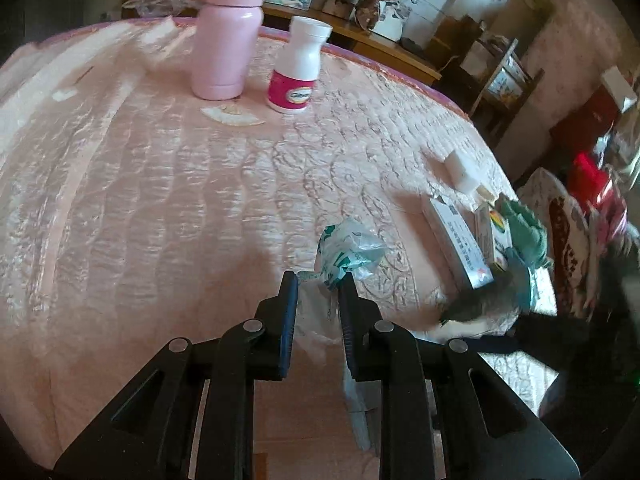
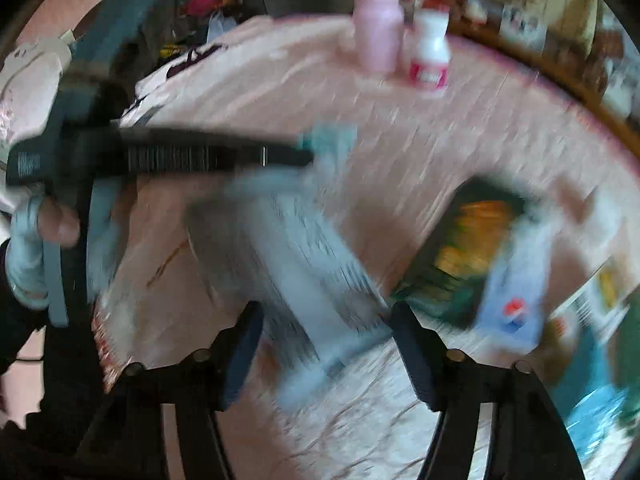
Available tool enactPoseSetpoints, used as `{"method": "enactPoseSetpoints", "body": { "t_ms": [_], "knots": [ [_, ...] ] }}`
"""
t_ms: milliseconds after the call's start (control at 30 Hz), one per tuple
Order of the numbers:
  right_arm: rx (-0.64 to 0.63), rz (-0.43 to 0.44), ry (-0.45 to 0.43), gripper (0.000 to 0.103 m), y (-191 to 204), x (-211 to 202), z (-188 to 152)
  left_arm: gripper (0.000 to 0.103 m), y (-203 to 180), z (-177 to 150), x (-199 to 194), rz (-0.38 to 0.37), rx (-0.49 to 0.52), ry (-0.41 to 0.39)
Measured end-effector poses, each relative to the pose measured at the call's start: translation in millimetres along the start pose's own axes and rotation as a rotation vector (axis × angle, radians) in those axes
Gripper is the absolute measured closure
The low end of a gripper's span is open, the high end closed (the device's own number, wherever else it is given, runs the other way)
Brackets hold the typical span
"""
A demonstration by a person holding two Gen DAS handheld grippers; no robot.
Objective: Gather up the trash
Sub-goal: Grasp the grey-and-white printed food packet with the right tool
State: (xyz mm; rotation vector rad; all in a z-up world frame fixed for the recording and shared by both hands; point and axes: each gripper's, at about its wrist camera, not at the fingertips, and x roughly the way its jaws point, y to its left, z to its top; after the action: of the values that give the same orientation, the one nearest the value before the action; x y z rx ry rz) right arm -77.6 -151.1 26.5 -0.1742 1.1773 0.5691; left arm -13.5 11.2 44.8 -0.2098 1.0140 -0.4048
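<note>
A crumpled clear plastic wrapper with green print (image 1: 349, 254) lies on the pink quilted table cover (image 1: 160, 208). My left gripper (image 1: 318, 284) hovers just short of it, fingers parted by a narrow gap with a thin white plastic sheet (image 1: 316, 320) between them; whether they pinch it I cannot tell. My right gripper (image 2: 328, 316) is open over a blurred white box (image 2: 296, 264), which sits between the fingers. The box also shows in the left wrist view (image 1: 456, 240). The left gripper's body (image 2: 160, 156) crosses the right wrist view.
A pink flask (image 1: 226, 36) and a white pill bottle with a red label (image 1: 298, 68) stand at the far side. A white cube (image 1: 460, 168), small cartons (image 1: 496, 236), a green-orange packet (image 2: 460, 248) and a Pepsi wrapper (image 2: 516, 300) lie near the right edge.
</note>
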Motion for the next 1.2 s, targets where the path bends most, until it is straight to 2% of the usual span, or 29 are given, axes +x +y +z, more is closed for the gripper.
{"method": "enactPoseSetpoints", "body": {
  "t_ms": [100, 167, 333, 433, 500, 533, 633, 700, 833, 900, 933, 967, 1033, 1200],
  "knots": [
    [0.02, 0.064, -0.003, 0.039, 8.3, -5.2, -15.3, 0.085, 3.2, -0.5, -6.8, 0.037, 0.002, -0.025],
    [0.048, 0.111, -0.014, 0.039, 11.4, -12.3, -20.5, 0.084, 6.1, -1.6, -12.1, 0.023, -0.011, -0.034],
    [0.072, 0.119, -0.044, 0.039, 15.3, -23.8, -26.2, 0.084, 14.2, -2.9, -21.8, 0.045, -0.039, -0.069],
    [0.064, 0.08, -0.068, 0.039, 23.6, -23.2, -18.8, 0.084, 18.4, -6.1, -28.5, 0.055, -0.041, -0.083],
    [0.077, 0.064, -0.1, 0.027, 23.6, -26.5, -11.5, 0.084, 20.2, -8.6, -33.1, 0.072, -0.037, -0.09],
    [0.094, 0.064, -0.118, 0.017, 23.2, -26.9, -3.1, 0.084, 20.7, -9.8, -35.2, 0.077, -0.034, -0.093],
    [0.084, 0.067, -0.13, 0.016, 31.4, -23.5, 13.8, 0.084, 23.6, -14.5, -44.0, 0.106, -0.033, -0.103],
    [0.056, 0.036, -0.115, 0.016, 40.5, -14.7, 23.1, 0.084, 27.2, -18.9, -50.9, 0.112, -0.042, -0.108],
    [0.04, -0.028, -0.016, 0.016, 45.3, 20.5, 34.2, 0.084, 34.4, -28.3, -60.6, 0.111, -0.071, -0.109],
    [0.046, -0.05, 0.005, 0.024, 44.1, 33.0, 30.2, 0.084, 34.8, -33.1, -63.9, 0.112, -0.076, -0.11],
    [0.061, -0.064, 0.003, 0.039, 42.4, 37.2, 26.5, 0.084, 33.9, -34.6, -64.8, 0.112, -0.076, -0.11],
    [0.064, -0.083, -0.031, 0.045, 43.1, 34.1, 23.9, 0.084, 32.3, -36.8, -65.9, 0.109, -0.076, -0.111],
    [0.103, -0.042, -0.057, 0.049, 41.4, 27.4, 17.0, 0.085, 27.3, -38.9, -67.8, 0.099, -0.076, -0.112],
    [0.152, -0.036, -0.153, 0.049, 37.9, -5.4, -1.7, 0.085, 6.0, -43.6, -73.2, 0.072, -0.055, -0.127]
  ]
}}
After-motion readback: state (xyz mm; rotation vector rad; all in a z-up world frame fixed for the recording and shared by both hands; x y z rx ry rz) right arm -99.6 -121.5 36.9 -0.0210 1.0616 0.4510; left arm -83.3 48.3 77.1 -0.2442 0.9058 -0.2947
